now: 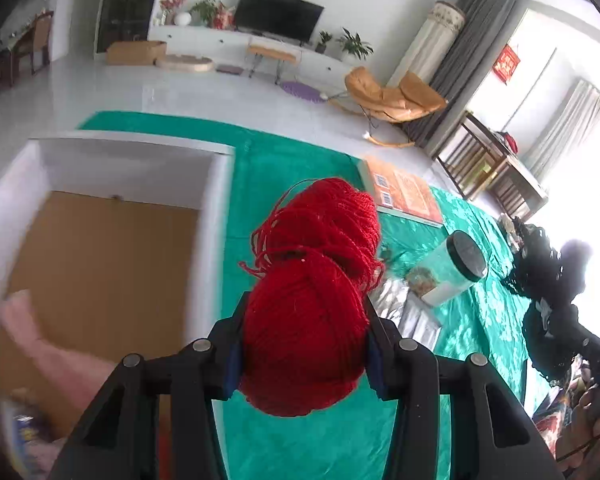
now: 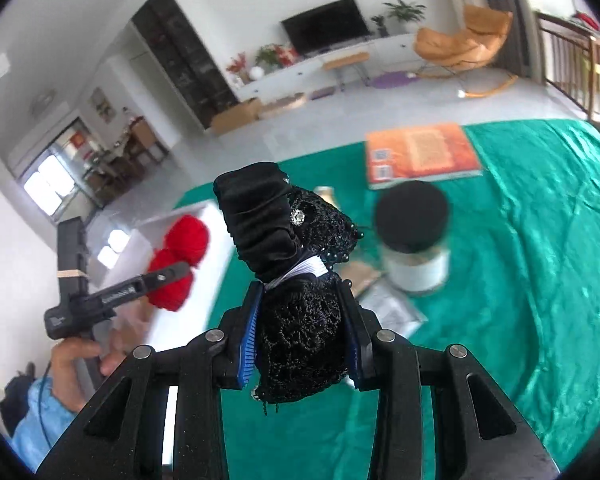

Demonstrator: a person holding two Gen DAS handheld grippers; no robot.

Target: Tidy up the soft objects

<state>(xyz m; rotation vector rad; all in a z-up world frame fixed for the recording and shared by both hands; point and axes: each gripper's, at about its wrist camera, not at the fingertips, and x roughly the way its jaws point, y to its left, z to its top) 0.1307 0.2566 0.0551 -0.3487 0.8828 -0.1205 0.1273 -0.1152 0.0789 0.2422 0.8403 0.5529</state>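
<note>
Red yarn (image 1: pixel 308 300): being pinched by left gripper (image 1: pixel 304 344), hovering beside white box (image 1: pixel 220 184).
Black lace piece (image 2: pixel 300 280): being squeezed in right gripper (image 2: pixel 302 336), above green cloth (image 2: pixel 540 280).
Box contents: already holding pink fabric (image 1: pixel 48 344).
Remaining: likely dropping both in; jar (image 1: pixel 456 268) and book (image 1: pixel 404 192) staying out.

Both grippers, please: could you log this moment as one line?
left gripper: shut on yarn, beside box | right gripper: shut on lace, over cloth
</note>
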